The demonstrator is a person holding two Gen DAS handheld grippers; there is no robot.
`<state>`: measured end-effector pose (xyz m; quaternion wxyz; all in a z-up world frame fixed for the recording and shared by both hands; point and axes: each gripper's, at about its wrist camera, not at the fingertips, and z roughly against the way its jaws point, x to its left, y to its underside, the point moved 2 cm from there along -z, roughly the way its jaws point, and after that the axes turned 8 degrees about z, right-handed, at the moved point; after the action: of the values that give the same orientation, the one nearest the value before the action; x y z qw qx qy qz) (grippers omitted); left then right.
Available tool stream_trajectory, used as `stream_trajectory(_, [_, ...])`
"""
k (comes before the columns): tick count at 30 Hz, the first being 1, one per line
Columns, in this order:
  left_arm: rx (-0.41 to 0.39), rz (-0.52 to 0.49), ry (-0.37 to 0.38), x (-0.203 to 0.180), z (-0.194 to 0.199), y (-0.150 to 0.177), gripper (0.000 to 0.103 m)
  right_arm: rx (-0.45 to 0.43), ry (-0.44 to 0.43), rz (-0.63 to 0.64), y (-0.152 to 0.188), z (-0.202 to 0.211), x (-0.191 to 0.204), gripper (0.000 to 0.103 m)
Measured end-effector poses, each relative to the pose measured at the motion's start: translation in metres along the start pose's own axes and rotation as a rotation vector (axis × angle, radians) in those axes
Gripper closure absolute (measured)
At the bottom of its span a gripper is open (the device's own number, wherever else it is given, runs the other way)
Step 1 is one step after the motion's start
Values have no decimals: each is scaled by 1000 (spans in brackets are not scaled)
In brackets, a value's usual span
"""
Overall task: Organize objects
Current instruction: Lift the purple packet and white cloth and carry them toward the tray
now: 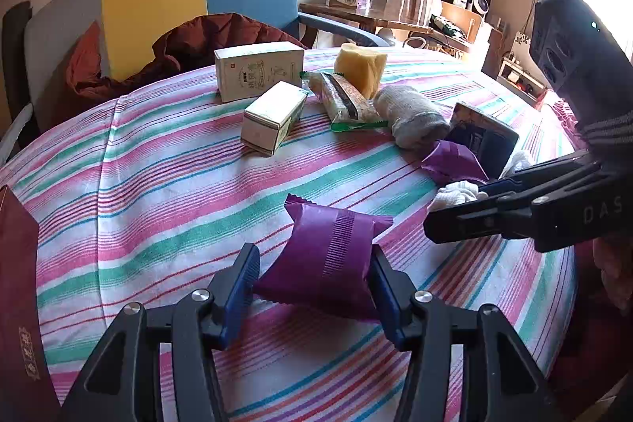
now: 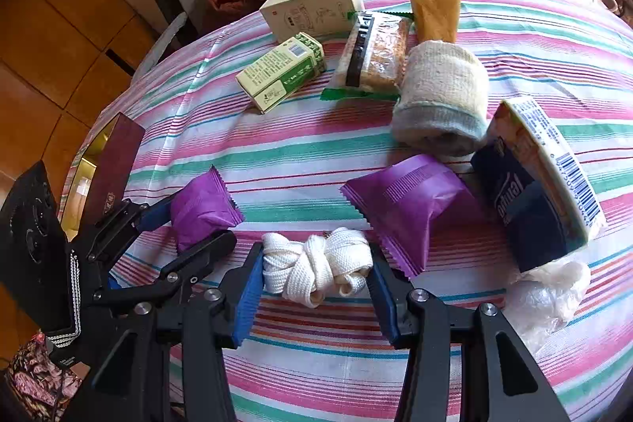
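A purple snack packet point(image 1: 328, 256) sits pinched between the blue pads of my left gripper point(image 1: 312, 256), which is shut on it just above the striped tablecloth point(image 1: 158, 208). The right wrist view shows the same grip, the left gripper point(image 2: 199, 220) holding that packet point(image 2: 201, 208). My right gripper point(image 2: 316, 252) is shut on a knotted white strap bundle point(image 2: 316, 263), its pads touching both sides. In the left wrist view the right gripper point(image 1: 459, 204) reaches in from the right with the white bundle point(image 1: 455, 194) between its fingers. A second purple packet point(image 2: 407, 200) lies just beyond.
Further back lie a rolled grey-white sock point(image 2: 439, 101), a blue tissue pack point(image 2: 534, 196), a snack bar point(image 2: 376, 54), a yellow sponge point(image 2: 435, 6), a green box point(image 2: 281, 74) and a cream box point(image 2: 312, 6). A maroon box point(image 2: 118, 165) stands at the left edge, crumpled plastic point(image 2: 550, 295) at the right.
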<state>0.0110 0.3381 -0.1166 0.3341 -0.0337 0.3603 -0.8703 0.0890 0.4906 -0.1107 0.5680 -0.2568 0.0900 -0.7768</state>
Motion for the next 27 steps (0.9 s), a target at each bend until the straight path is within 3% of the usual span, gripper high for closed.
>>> stream_trajectory(16, [-24,190,50,23,52,37,49,3,-5,43,1,-2,7,53])
stream_trajectory(23, [-110,252,100,36,94,37,49,4,-46,49,2,-3,11,53])
stream_trajectory(27, [-203,251,72,47,129,31,49,1,-77,55,2,-3,14,53])
